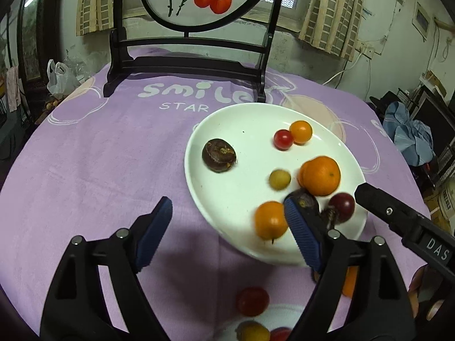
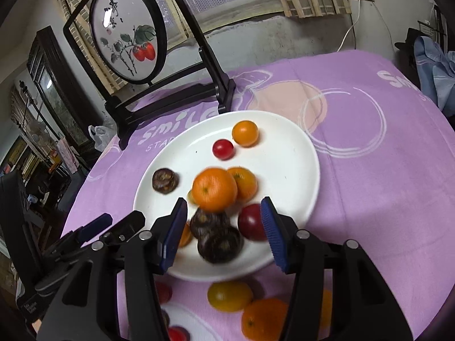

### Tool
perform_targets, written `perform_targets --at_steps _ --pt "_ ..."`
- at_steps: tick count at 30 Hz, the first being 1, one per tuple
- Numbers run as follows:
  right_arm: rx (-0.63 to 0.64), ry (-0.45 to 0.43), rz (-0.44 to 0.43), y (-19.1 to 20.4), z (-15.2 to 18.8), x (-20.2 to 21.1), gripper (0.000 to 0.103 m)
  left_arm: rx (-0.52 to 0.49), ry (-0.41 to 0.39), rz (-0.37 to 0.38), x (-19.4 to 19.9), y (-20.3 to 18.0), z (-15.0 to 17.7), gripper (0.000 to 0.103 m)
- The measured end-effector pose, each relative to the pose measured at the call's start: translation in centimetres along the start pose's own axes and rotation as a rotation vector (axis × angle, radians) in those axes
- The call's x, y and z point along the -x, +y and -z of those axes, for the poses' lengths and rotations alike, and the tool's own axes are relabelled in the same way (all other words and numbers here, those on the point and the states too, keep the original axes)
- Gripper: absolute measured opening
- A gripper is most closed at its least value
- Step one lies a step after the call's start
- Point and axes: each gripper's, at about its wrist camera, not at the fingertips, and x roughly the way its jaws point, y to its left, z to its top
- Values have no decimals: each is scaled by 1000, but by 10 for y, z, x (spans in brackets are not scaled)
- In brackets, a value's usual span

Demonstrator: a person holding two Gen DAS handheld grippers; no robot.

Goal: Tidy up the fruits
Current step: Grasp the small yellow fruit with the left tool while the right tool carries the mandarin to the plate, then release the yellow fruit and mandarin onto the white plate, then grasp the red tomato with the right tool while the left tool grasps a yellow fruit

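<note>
A white plate (image 1: pixel 199 130) (image 2: pixel 298 142) on the purple cloth holds a mandarin (image 1: pixel 321 174) (image 2: pixel 214 189), a red cherry tomato (image 1: pixel 283 139) (image 2: pixel 223 149), small orange fruits and dark brown fruits. My left gripper (image 1: pixel 230 227) is open over the plate's near left rim. A blurred orange fruit (image 1: pixel 270 220) lies just inside its right finger, with no pad pressing on it. My right gripper (image 2: pixel 224 236) is open above the plate's near edge. A dark fruit (image 2: pixel 220 244) lies between its pads, touching neither, and a red plum (image 2: pixel 250 226) sits by the right pad.
Near me, off the plate, lie a yellow tomato (image 2: pixel 229 295), an orange (image 2: pixel 264 319) and a red tomato (image 1: pixel 252 301), beside a second white plate (image 2: pixel 193 324). A black-framed round painted screen (image 1: pixel 199 0) stands at the table's far side. Clutter surrounds the table.
</note>
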Motion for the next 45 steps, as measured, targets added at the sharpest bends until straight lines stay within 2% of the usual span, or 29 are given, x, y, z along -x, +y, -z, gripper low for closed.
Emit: perform_targets --at_steps 9,15,18,21,24,28,31,35,39,42,45 --pt "80 -7 61 -2 47 35 61 -46 -10 9 29 -6 34 91" --pt "48 -4 34 -12 74 50 61 -37 28 13 33 1 63 92" --pt "72 -2 43 -9 87 55 61 -39 34 2 33 7 74 92" --pt "185 18 12 9 100 61 61 -31 31 -11 33 15 78 91" --pt "281 79 -49 32 113 56 61 -19 20 -14 34 22 77 91" --pt "392 146 -42 56 129 42 61 -23 20 2 35 27 74 91" --pt "432 194 -14 67 136 24 50 -11 36 14 35 30 72 92" --pt "432 222 32 70 134 4 44 8 32 16 36 35 70 92" --pt "413 217 8 79 127 -6 44 -2 51 -1 31 35 71 92" --pt "424 201 27 81 127 -9 29 -4 60 3 30 35 72 92" --pt "388 188 23 72 125 -2 28 -8 65 0 29 34 74 92"
